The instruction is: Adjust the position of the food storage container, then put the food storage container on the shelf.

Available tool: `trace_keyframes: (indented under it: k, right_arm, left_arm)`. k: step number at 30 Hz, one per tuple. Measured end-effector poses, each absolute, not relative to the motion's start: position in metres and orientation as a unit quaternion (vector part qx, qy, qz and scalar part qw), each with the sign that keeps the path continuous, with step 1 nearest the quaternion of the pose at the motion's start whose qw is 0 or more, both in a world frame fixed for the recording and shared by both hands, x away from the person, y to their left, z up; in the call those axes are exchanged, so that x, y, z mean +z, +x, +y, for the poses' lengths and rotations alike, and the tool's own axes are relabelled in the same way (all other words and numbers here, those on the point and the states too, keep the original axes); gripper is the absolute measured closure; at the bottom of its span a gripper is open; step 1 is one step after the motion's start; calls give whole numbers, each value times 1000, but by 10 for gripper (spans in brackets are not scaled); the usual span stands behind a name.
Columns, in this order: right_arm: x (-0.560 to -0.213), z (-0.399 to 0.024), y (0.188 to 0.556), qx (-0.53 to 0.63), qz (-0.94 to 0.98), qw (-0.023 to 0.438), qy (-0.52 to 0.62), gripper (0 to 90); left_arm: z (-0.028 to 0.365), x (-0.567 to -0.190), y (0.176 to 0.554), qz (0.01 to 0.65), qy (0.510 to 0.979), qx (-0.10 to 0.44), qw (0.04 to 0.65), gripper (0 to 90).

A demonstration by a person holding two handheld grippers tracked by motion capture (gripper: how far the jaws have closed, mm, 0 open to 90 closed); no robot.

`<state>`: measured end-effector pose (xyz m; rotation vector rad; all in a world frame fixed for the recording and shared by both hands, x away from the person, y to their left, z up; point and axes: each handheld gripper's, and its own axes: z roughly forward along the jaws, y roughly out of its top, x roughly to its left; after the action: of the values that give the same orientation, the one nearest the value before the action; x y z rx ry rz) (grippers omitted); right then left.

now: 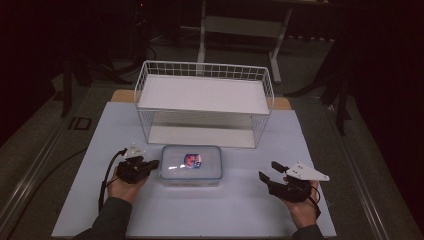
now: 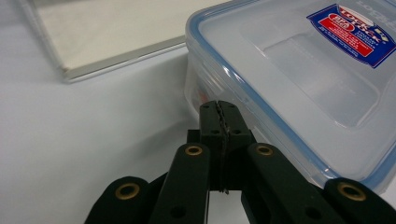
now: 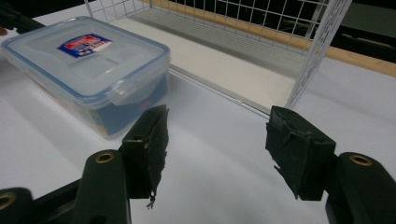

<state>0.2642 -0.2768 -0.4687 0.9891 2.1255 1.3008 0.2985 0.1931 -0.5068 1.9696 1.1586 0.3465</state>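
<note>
Centrally, lidded container (image 1: 191, 165), red-blue label (image 2: 358, 31), writing unreadable

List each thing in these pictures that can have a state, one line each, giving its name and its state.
Plastic container: lid on, lying flat on the table in front of the rack.
Wire rack: upright, both shelves bare.
Left gripper: shut, nothing between its jaws, tips close to the container's side wall.
Right gripper: open, nothing between its jaws, apart from the container.
</note>
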Motion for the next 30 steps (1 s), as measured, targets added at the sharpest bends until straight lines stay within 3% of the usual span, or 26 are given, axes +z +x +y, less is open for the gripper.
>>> trace_keyframes:
  k: [6, 13, 17, 18, 20, 23, 30]
  right_arm:
    - [-469, -277, 264, 472, 772, 228, 361, 385]
    - [-469, -276, 265, 469, 774, 225, 360, 385]
    - [-471, -270, 266, 464, 780, 215, 360, 382]
    - [-472, -264, 268, 464, 783, 203, 362, 379]
    - [-472, -261, 269, 463, 784, 200, 363, 377]
    - [-470, -251, 274, 466, 783, 180, 370, 357]
    - [-471, -229, 292, 477, 779, 132, 385, 375]
  left_arm:
    - [176, -509, 304, 441, 783, 120, 421, 898]
    - [185, -505, 303, 453, 766, 123, 440, 871]
    - [188, -502, 302, 456, 758, 120, 450, 774]
    - [188, -500, 300, 453, 752, 112, 466, 669]
    - [187, -498, 300, 453, 748, 108, 474, 640]
    - [184, -496, 299, 452, 746, 116, 475, 502]
    - [178, -495, 303, 450, 742, 82, 490, 392]
